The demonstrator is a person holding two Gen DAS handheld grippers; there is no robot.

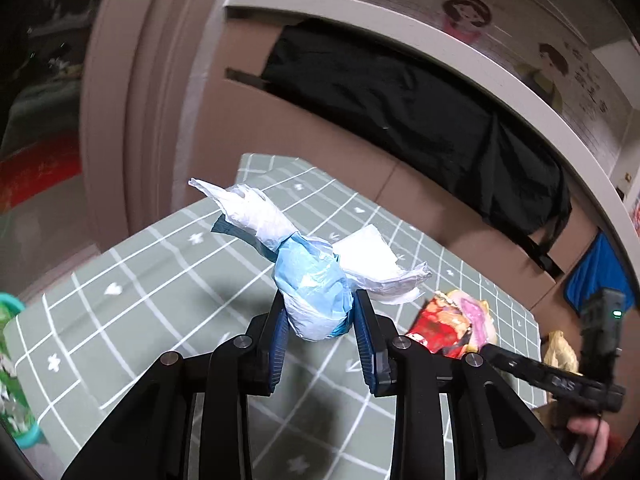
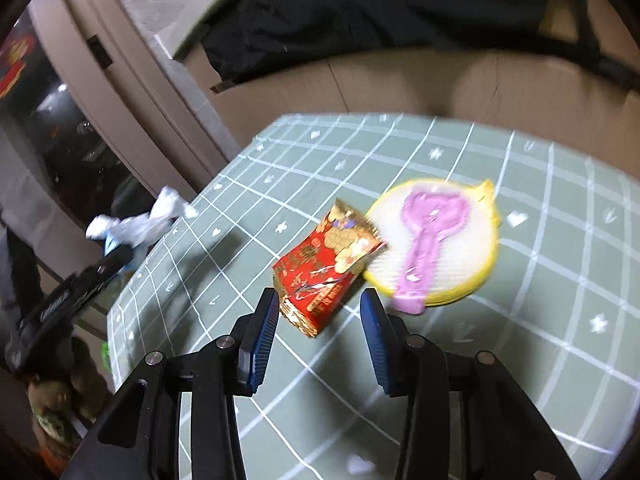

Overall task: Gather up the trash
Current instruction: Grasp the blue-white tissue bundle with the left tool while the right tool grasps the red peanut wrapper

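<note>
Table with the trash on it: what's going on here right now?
A person is clearing the green checked table with two hand-held grippers. The left gripper is shut on a crumpled blue-and-white tissue wad, lifted off the cloth. The right gripper is open, with a red snack wrapper lying on the table between its fingers, not yet gripped. Beside the wrapper sits a yellow round lid bearing a pink spoon.

Your left gripper [image 1: 320, 312] clamps a crumpled wad of blue and white plastic wrap [image 1: 316, 292], raised above the grey-green tablecloth with a white grid [image 1: 160, 272]. Right of the wad, a red and gold foil snack packet [image 1: 438, 326] lies on the cloth. Beyond the packet, the right gripper [image 1: 560, 380] enters the view.
</note>
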